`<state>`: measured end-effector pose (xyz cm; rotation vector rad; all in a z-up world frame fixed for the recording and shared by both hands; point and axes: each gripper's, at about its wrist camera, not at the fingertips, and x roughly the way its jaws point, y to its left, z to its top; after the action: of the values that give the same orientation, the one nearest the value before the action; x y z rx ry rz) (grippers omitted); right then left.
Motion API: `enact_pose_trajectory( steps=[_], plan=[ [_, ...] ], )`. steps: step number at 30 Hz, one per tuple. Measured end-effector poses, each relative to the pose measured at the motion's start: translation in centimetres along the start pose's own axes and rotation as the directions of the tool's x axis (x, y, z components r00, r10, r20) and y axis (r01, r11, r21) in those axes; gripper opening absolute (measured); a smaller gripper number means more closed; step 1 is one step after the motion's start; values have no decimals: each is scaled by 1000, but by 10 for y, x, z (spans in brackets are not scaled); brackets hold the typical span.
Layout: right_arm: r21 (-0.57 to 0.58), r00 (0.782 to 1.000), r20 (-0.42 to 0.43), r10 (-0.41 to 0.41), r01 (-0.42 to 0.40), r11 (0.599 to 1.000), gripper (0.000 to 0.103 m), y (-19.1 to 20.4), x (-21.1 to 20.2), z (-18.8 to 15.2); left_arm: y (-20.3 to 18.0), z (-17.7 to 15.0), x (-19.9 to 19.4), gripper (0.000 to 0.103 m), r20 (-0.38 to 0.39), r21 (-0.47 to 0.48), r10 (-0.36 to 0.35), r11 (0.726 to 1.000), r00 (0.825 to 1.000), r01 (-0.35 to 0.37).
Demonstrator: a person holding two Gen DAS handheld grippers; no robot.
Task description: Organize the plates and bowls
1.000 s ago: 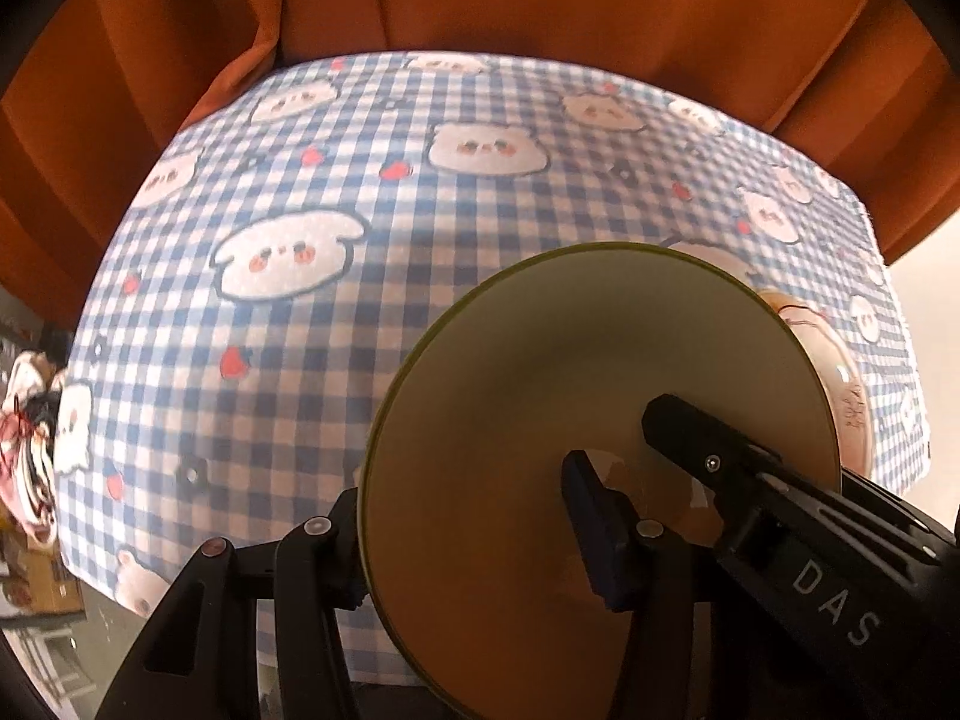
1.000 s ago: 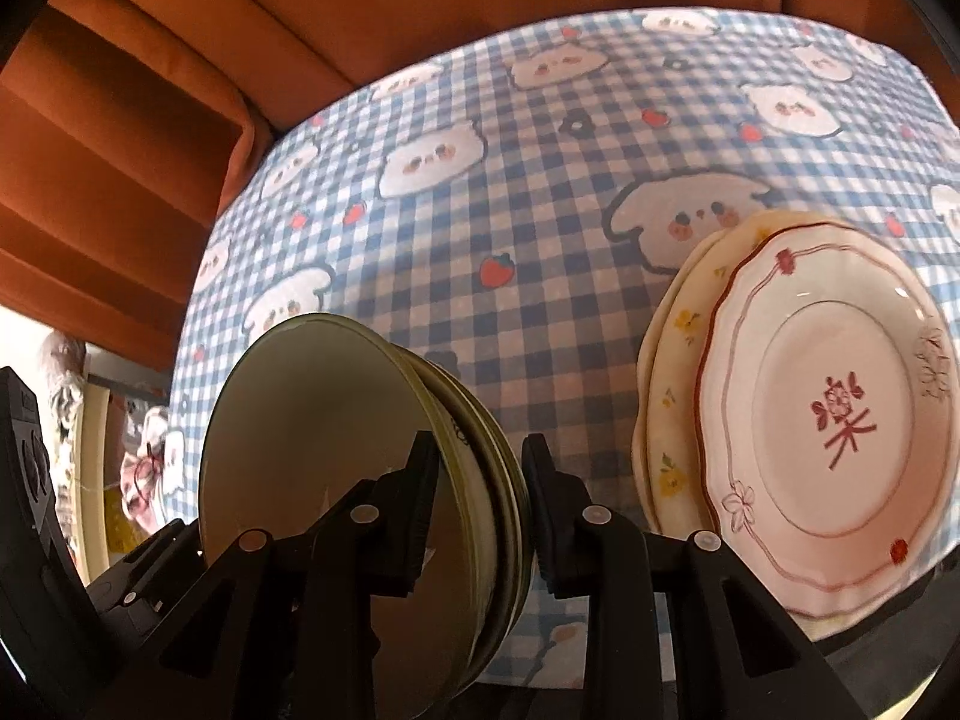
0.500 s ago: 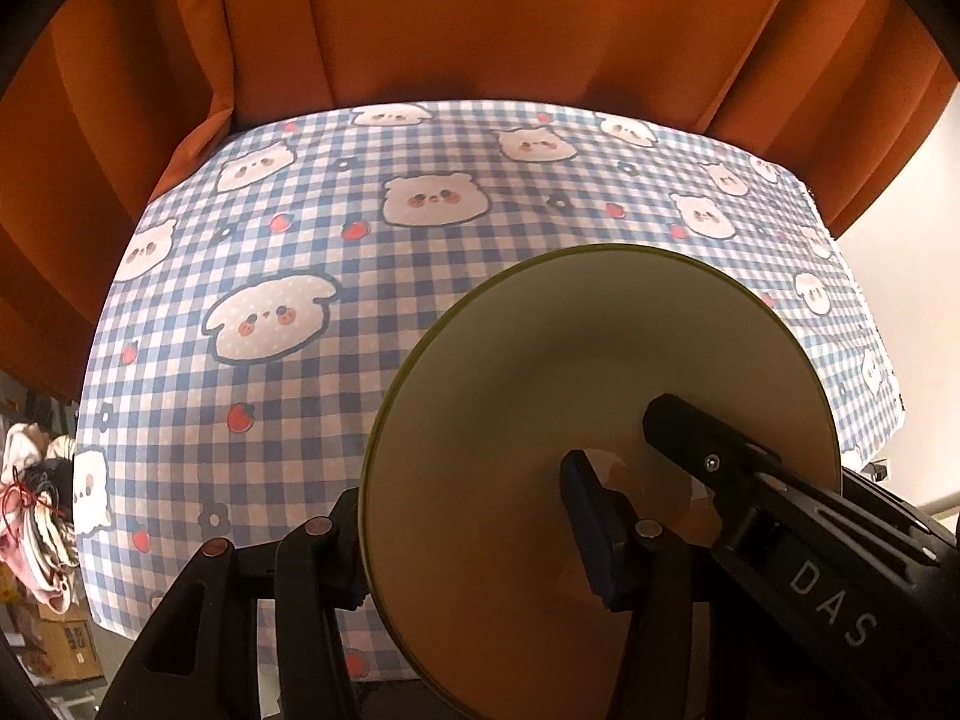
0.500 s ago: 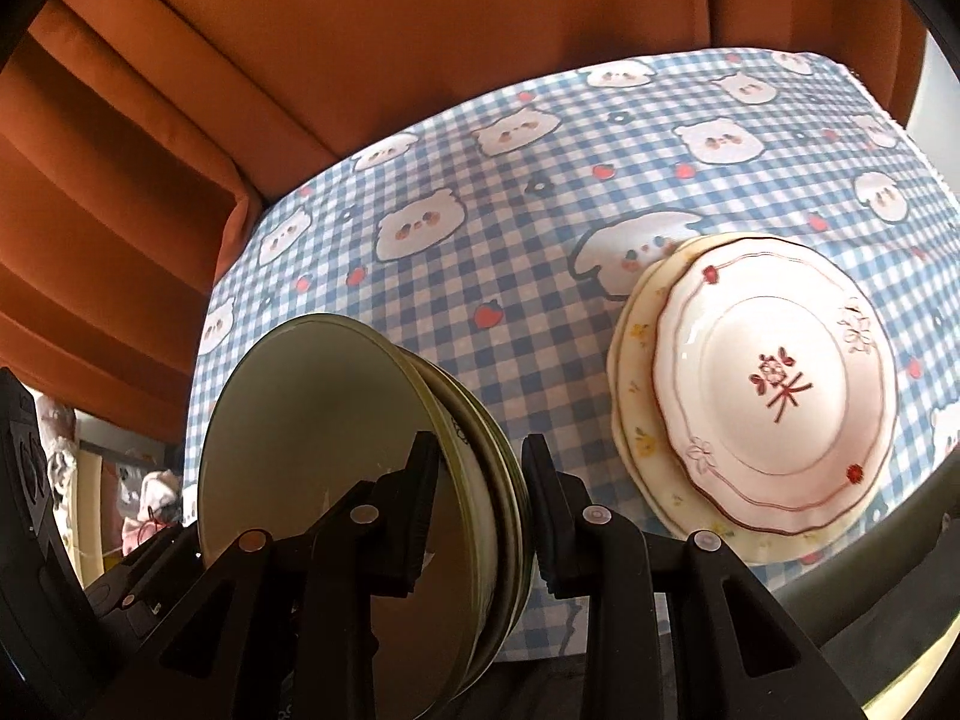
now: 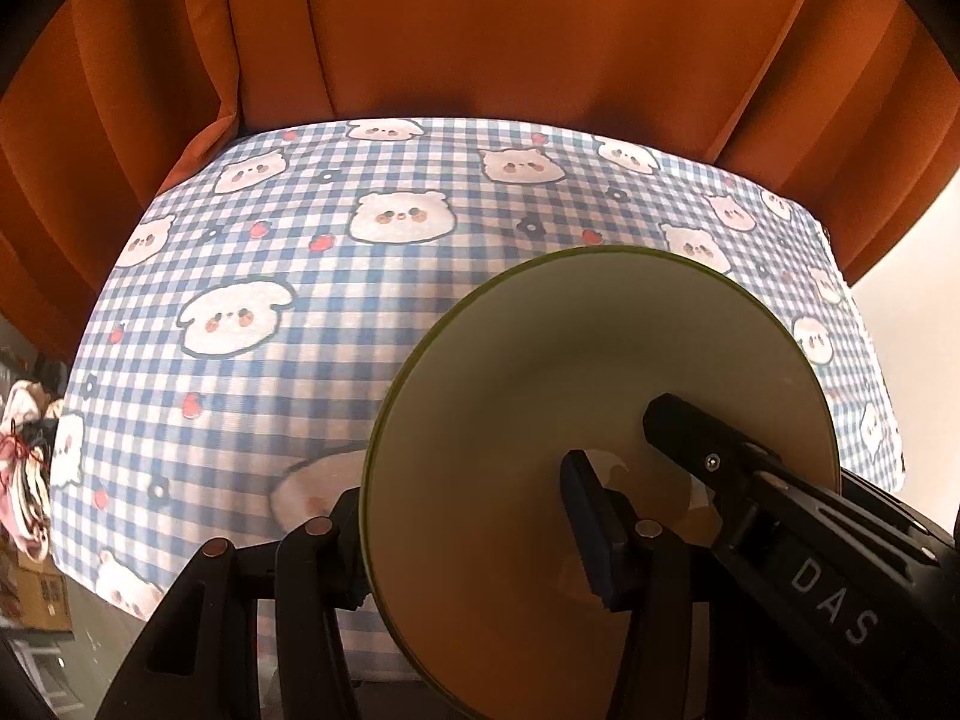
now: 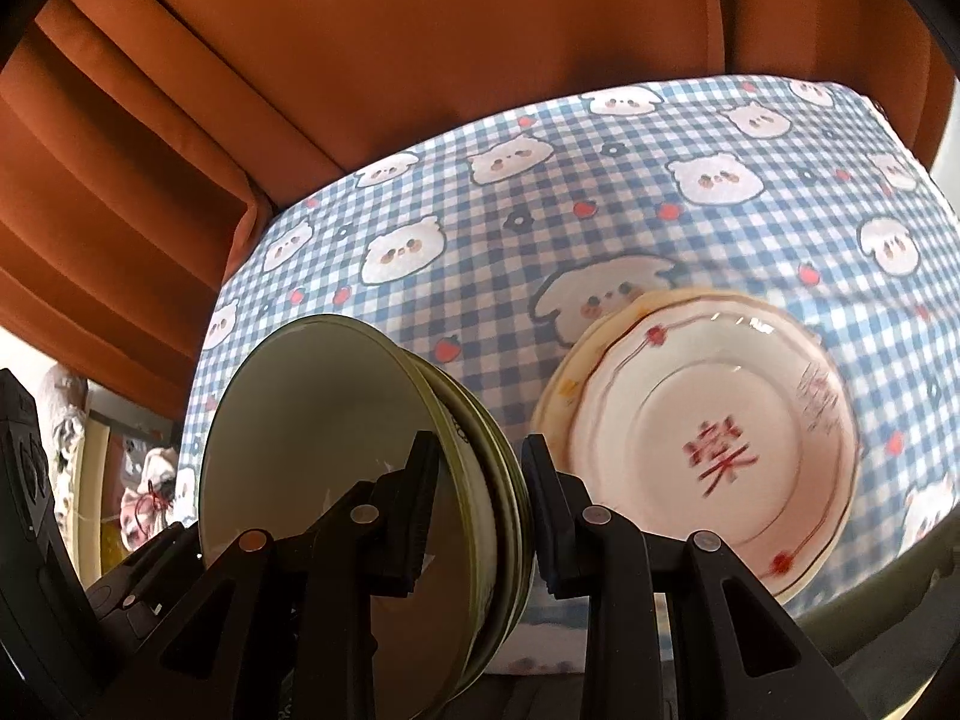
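1. Left wrist view: a green bowl [image 5: 528, 396] is pinched at its rim by the left gripper [image 5: 468, 540], above a blue checked cloth [image 5: 336, 276]. Orange curtains [image 5: 480, 24] are seen behind.
2. Right wrist view: the stacked green bowls [image 6: 312, 438] are clamped by the right gripper [image 6: 480, 510]. Patterned plates [image 6: 702, 444] are stacked on the cloth, just beside.

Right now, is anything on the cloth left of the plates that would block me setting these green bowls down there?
Nothing visible does. The checked cloth left of the plate stack is bare in both views. Only the patch hidden under the green bowls themselves cannot be checked.
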<state>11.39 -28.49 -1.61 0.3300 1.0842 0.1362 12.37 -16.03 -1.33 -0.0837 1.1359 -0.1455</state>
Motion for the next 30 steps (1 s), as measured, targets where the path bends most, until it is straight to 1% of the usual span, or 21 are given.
enact_pose_trajectory(
  steps=[9, 18, 25, 30],
  plan=[
    [-43, 1000, -21, 17, -18, 999, 32, -49, -9, 15, -49, 0, 12, 52, 1, -48, 15, 999, 1000, -15],
    [-86, 999, -45, 27, -31, 996, 32, -92, -13, 27, -87, -4, 24, 52, 1, -95, 27, 995, 1000, -27],
    [-88, 998, -67, 21, -27, 996, 32, -121, -9, 30, -108, -7, 40, 52, -23, -109, 24, 994, 999, -27],
    [-83, 996, -92, 11, -19, 996, 32, -135, -3, 30, -114, -10, 51, 52, -52, -118, 21, 993, 998, -27]
  ],
)
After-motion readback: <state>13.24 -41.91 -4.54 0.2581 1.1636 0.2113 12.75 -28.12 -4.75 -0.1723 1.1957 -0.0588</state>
